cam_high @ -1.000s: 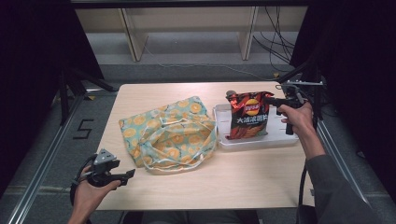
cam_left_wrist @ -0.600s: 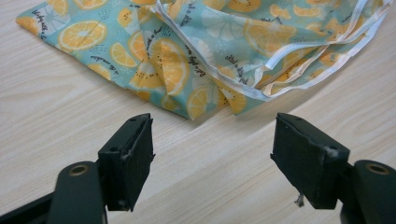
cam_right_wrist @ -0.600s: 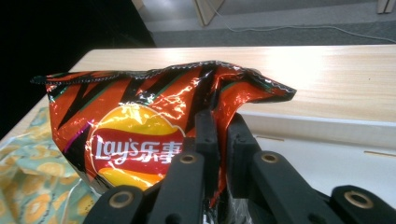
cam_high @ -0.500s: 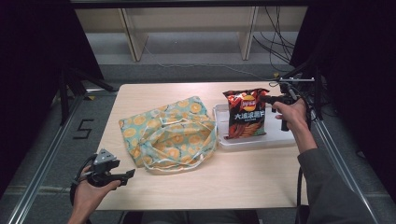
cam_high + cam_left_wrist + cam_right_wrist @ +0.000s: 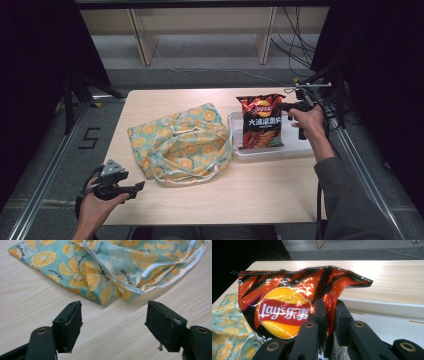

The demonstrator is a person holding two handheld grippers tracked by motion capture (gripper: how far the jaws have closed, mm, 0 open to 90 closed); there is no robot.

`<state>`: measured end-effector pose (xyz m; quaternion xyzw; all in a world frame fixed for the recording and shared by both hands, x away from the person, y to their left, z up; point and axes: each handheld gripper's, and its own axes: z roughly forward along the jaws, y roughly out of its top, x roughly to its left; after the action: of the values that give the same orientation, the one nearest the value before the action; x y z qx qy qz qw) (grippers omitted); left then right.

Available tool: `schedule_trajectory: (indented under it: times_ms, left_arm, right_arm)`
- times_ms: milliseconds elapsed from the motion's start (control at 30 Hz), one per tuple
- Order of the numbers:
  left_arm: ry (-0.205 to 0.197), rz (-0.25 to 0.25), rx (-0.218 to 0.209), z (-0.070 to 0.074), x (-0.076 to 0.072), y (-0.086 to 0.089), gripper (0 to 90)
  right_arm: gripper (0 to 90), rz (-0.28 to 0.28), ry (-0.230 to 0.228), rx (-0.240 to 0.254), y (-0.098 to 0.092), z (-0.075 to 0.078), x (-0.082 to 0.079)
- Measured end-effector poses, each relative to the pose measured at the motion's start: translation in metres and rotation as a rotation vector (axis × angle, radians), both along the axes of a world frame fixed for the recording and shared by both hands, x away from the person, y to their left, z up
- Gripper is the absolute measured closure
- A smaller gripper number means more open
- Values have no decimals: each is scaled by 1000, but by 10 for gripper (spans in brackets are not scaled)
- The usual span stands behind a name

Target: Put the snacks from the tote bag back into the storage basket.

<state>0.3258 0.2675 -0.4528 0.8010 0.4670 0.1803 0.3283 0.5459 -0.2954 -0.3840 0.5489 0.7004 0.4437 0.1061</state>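
A red and black Lay's chip bag (image 5: pixel 262 122) stands upright in a white tray (image 5: pixel 280 152) at the table's right. My right gripper (image 5: pixel 286 106) comes at it from the right and pinches the bag's upper right edge. In the right gripper view the foil (image 5: pixel 284 302) runs between the jaws of that gripper (image 5: pixel 329 303), which have just been opening slightly while still on it. An orange-print cloth bag (image 5: pixel 180 142) lies flat at the table's middle. My left gripper (image 5: pixel 137 187) rests open near the front left edge, its jaws (image 5: pixel 113 317) short of the cloth (image 5: pixel 107 265).
The tray's white rim (image 5: pixel 387 307) runs behind the chip bag. Bare wooden tabletop (image 5: pixel 250 195) lies in front of the cloth bag and tray. Metal rails and dark stands flank the table, and cables hang at the far right.
My right hand has shifted a little left with the chip bag's top edge, and the bag stands slightly more upright. The left hand has not moved.
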Motion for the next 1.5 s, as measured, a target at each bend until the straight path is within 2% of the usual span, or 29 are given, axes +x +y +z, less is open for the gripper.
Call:
schedule_trajectory:
  times_ms: [33,67,100,133,200,233,333,433,467,500,667,700,733,800,867,933,1000,1033,1067,1200,1267,1300,1333,1367,1400,1433,1500]
  left_arm:
    - [1,0,1,0,0,0,287]
    - [3,-3,4,0,0,0,287]
    - [3,-6,5,0,0,0,286]
    - [3,-6,4,0,0,0,287]
    - [3,-6,5,0,0,0,287]
    - [3,-7,7,0,0,0,287]
    - [2,-7,0,0,0,0,287]
    - [7,-10,3,0,0,0,287]
    - [7,-9,2,0,0,0,286]
    - [9,-10,2,0,0,0,287]
    - [6,-7,9,0,0,1,286]
    - [6,-5,10,0,0,1,287]
    - [1,-2,-7,-1,0,0,286]
    - [2,-1,-8,-1,0,0,286]
    - [10,-13,4,0,0,1,287]
    - [10,-14,3,0,1,1,286]
    - [5,-6,11,0,0,1,287]
    - [5,-5,10,0,0,1,286]
    - [2,-3,-9,-1,1,0,286]
    - [-2,4,-8,-1,0,0,287]
    - [-1,4,-12,-1,1,1,287]
    - [0,7,-13,-1,0,0,287]
    - [0,5,-11,-1,0,1,286]
    - [-4,10,-18,-1,0,0,286]
    - [-7,16,-25,-1,0,0,286]
    - [4,-3,0,0,0,2,286]
    - [-3,5,-3,0,0,1,286]
  right_arm:
    - [815,7,-22,-20,-1,-1,1]
    - [813,-6,9,-3,1,-1,1]
    - [810,-5,3,-7,1,-2,1]
    - [809,10,-21,-35,0,-3,3]
    - [808,11,-20,-40,0,-5,5]
    - [807,1,-5,-25,2,-5,4]
    - [794,5,-12,-39,2,-6,6]
    - [781,-22,32,-7,4,-6,5]
    - [779,-10,7,-25,2,-7,7]
    - [777,-10,5,-29,2,-8,7]
    - [768,-26,16,-29,3,-9,7]
    - [765,-39,42,-9,5,-8,6]
    - [761,-41,44,-9,5,-8,6]
    - [759,-42,43,-16,4,-8,7]
    - [752,-25,13,-38,2,-9,8]
    - [750,-28,12,-27,2,-9,8]
    - [744,-14,-5,-49,0,-8,9]
    - [734,-38,20,-16,3,-7,7]
    - [722,-44,28,-11,4,-6,7]
    - [669,-6,-30,-35,2,-3,8]
    - [622,-31,9,4,8,2,3]
    - [617,-16,-21,-18,7,2,4]
    - [605,-23,-8,3,9,4,2]
    - [594,-9,-38,-11,9,4,2]
    - [589,4,-49,-17,9,5,1]
    - [578,7,-41,-6,12,6,-2]
    - [555,26,-66,-31,15,8,-5]
